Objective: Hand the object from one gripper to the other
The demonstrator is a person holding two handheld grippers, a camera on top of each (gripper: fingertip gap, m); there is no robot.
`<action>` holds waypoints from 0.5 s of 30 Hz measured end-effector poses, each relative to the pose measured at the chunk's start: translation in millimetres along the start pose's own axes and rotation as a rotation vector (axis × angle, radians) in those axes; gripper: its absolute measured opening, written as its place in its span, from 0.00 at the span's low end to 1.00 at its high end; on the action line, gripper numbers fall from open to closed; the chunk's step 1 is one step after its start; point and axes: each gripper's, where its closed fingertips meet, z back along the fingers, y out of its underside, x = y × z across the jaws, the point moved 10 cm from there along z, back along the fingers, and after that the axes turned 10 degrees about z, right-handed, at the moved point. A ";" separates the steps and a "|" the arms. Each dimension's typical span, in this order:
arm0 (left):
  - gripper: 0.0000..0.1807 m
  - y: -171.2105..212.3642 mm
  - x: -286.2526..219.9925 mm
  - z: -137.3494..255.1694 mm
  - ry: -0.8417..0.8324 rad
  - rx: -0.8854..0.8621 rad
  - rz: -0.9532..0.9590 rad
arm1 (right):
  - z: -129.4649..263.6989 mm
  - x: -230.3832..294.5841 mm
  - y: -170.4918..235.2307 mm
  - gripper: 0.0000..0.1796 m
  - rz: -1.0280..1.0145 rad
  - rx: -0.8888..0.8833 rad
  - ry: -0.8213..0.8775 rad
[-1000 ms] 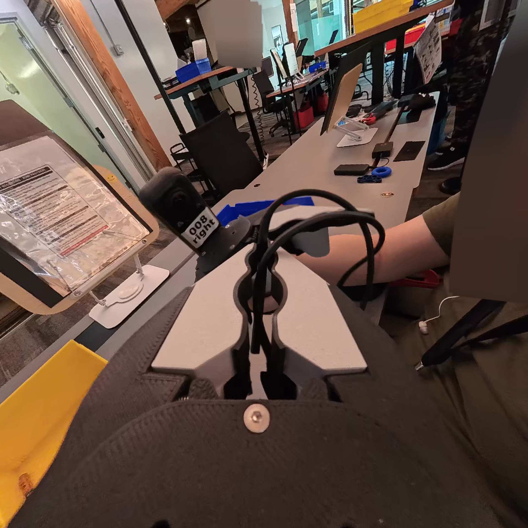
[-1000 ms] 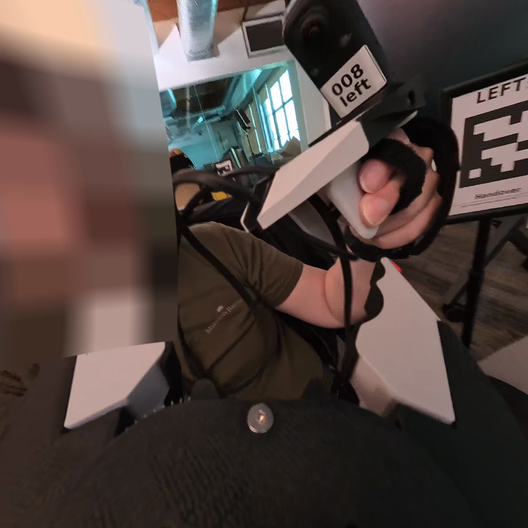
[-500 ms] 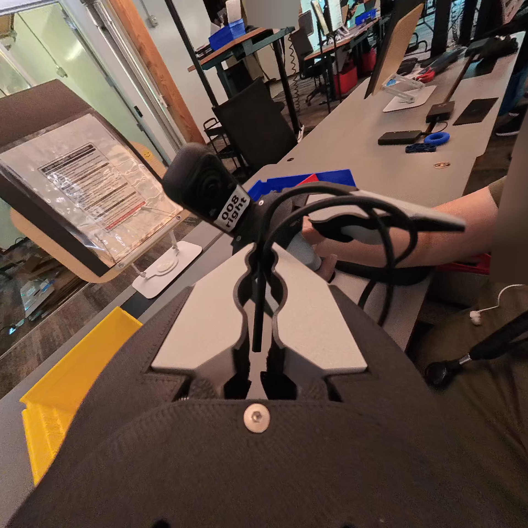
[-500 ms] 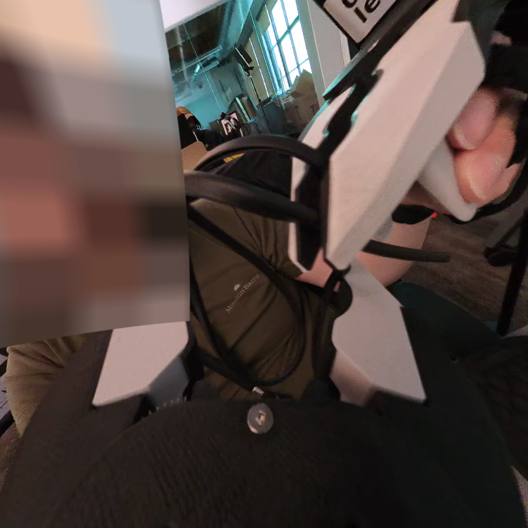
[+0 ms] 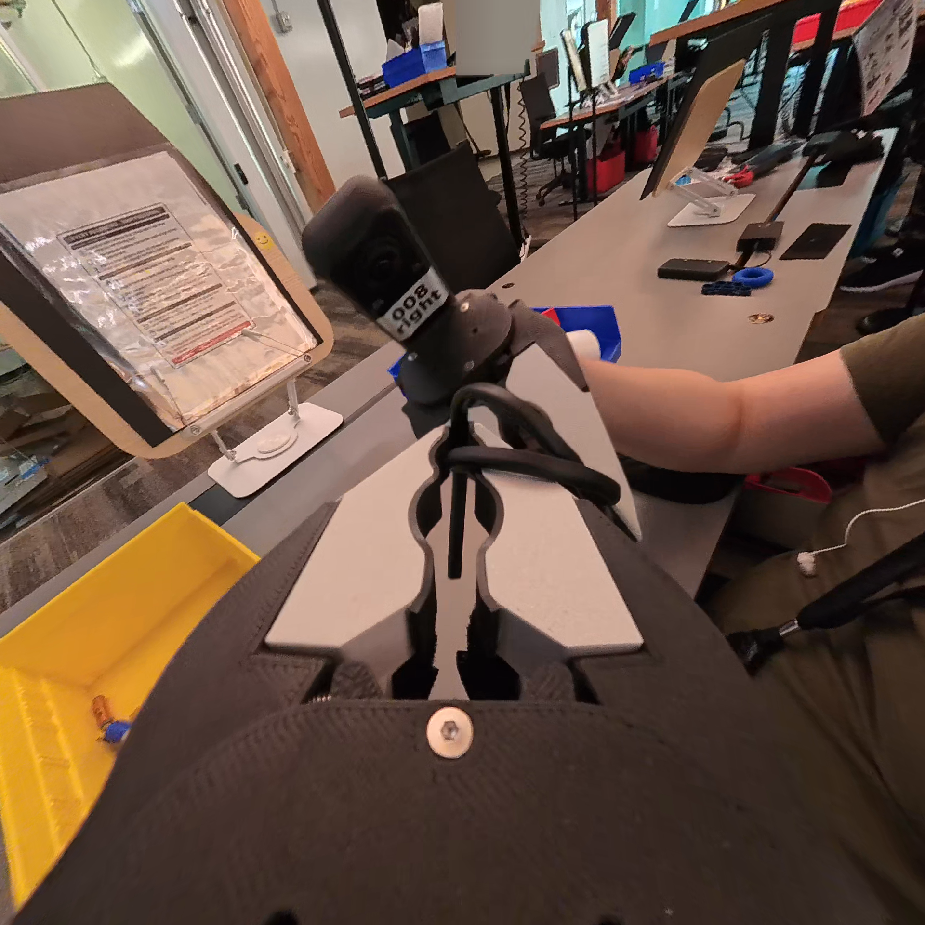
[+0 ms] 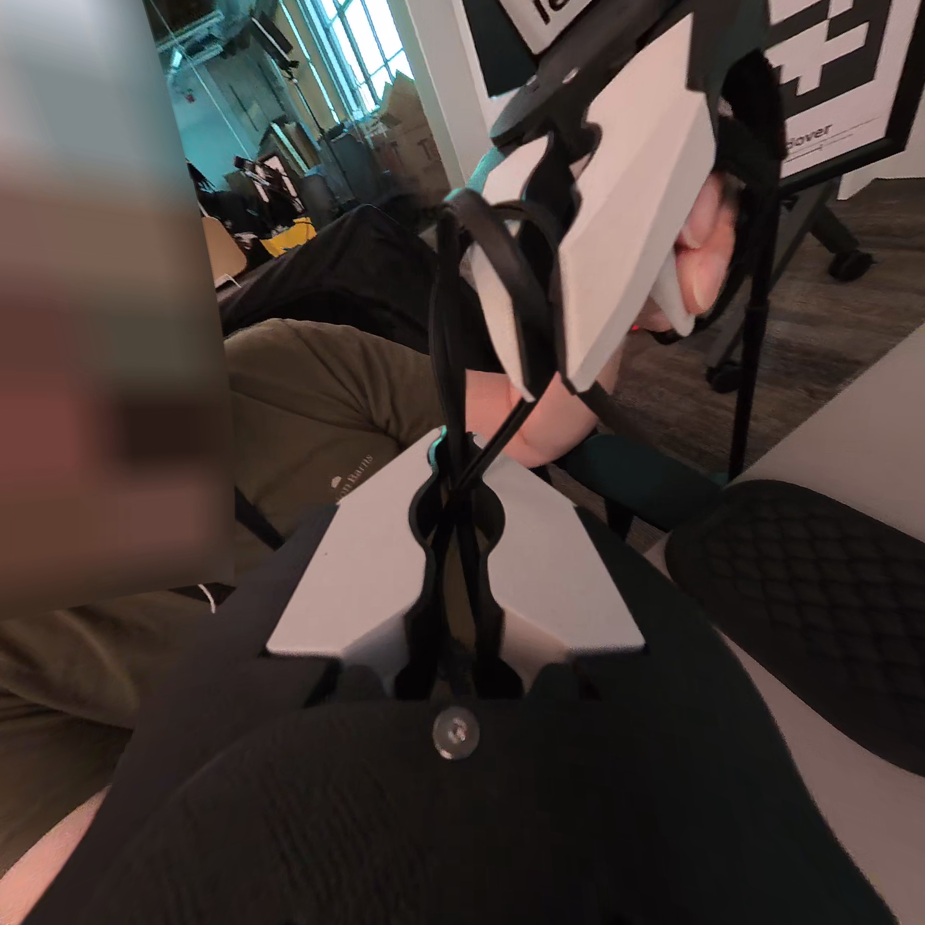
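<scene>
Left tongs [image 5: 453,505] are pinching the coiled black cable [image 5: 530,465] in the left wrist view, above the surface's near edge. Right tongs [image 6: 458,505] are closing on that cable [image 6: 450,310] in the right wrist view. Mid-handover, seemingly; next, the left should be letting go.

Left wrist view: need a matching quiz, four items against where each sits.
Items:
1. black cable
2. yellow bin
3. blue ring
4. document stand

Places:
A. lower left corner of the view
B. upright at the left, on a white foot
C. between the fingers of the left gripper
D. far right on the grey table, next to a flat black box

Pairs: 1-C, 2-A, 3-D, 4-B
</scene>
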 end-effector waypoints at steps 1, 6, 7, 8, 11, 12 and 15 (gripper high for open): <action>0.01 1.8 1.1 0.1 -0.016 0.010 -0.008 | 1.1 -0.7 0.3 0.02 0.005 0.011 0.021; 0.22 9.1 8.7 2.2 -0.107 0.006 0.026 | 9.9 3.8 -0.9 0.02 0.044 0.083 0.109; 0.27 10.2 11.2 3.4 -0.126 0.005 0.037 | 13.3 6.1 -2.2 0.02 0.053 0.096 0.134; 0.28 11.5 13.0 5.0 -0.136 0.005 0.043 | 17.2 8.8 -3.4 0.02 0.061 0.110 0.160; 0.28 16.1 17.7 10.9 -0.150 -0.004 0.046 | 32.7 13.8 -3.9 0.02 0.070 0.202 0.329; 0.27 18.4 20.1 12.5 -0.164 -0.003 0.053 | 39.0 15.0 -3.0 0.01 0.063 0.242 0.397; 0.27 28.2 27.0 14.8 -0.193 0.025 0.077 | 57.7 22.4 -0.4 0.01 0.056 0.349 0.559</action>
